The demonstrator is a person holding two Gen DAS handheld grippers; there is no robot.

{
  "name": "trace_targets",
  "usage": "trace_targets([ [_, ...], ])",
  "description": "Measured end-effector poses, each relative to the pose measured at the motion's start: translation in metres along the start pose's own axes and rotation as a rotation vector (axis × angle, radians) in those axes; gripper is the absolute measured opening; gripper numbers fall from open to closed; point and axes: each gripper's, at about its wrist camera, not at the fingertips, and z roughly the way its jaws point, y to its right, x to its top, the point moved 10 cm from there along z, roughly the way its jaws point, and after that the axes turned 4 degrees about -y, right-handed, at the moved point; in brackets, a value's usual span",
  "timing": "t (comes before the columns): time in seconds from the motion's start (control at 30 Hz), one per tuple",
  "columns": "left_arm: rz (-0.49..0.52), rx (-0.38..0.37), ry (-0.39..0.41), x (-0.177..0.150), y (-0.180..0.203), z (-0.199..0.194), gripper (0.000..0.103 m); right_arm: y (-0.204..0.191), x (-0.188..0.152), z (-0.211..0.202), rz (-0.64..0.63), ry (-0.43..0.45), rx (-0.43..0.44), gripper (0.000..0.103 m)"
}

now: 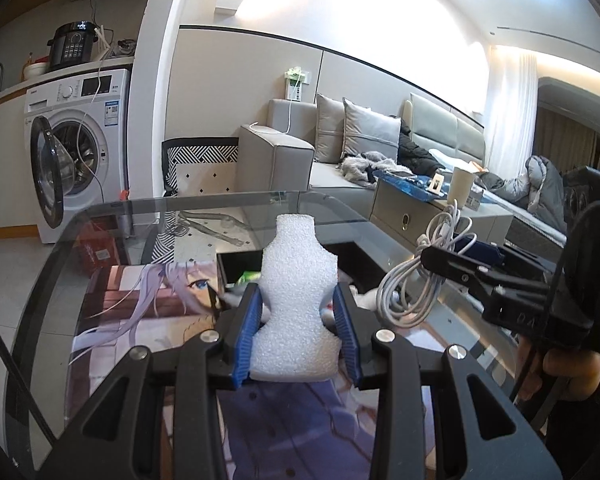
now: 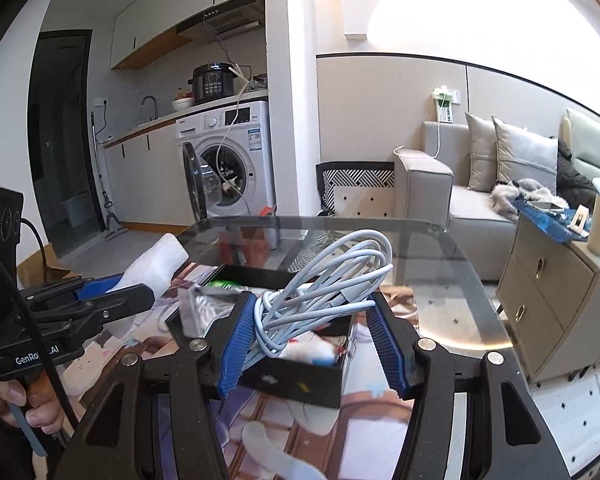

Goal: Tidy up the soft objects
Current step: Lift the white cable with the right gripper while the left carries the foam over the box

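Note:
My left gripper (image 1: 296, 312) is shut on a white foam piece (image 1: 298, 300), held above the glass table (image 1: 100, 216); the foam also shows in the right wrist view (image 2: 152, 266). My right gripper (image 2: 312, 320) is shut on a coiled white cable (image 2: 332, 276), held above a black box (image 2: 300, 380) that holds several small items. In the left wrist view the cable (image 1: 416, 280) hangs from the right gripper's fingers (image 1: 452, 264), to the right of the foam. The black box (image 1: 236, 264) lies behind the foam.
An anime-print mat (image 1: 140, 308) covers the glass table. A white soft strip (image 2: 276, 452) lies on the mat near me. A washing machine (image 1: 76, 140) with its door open stands at the left, a grey sofa (image 1: 340, 148) and a cabinet (image 2: 556, 300) at the right.

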Motion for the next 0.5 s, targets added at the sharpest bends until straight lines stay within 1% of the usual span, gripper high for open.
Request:
trace_targets([
  [0.1,-0.014,-0.003,0.006,0.008,-0.002,0.009,0.035,0.0,0.005,0.008,0.001,0.002,-0.012,0.057],
  [0.23,-0.022,0.013,0.014,0.015,-0.005,0.02,0.035,0.0,0.011,0.022,-0.006,-0.001,-0.022,0.057],
  [0.5,-0.02,0.041,0.006,0.017,-0.007,0.044,0.035,-0.002,0.014,0.049,-0.032,-0.015,-0.038,0.057],
])
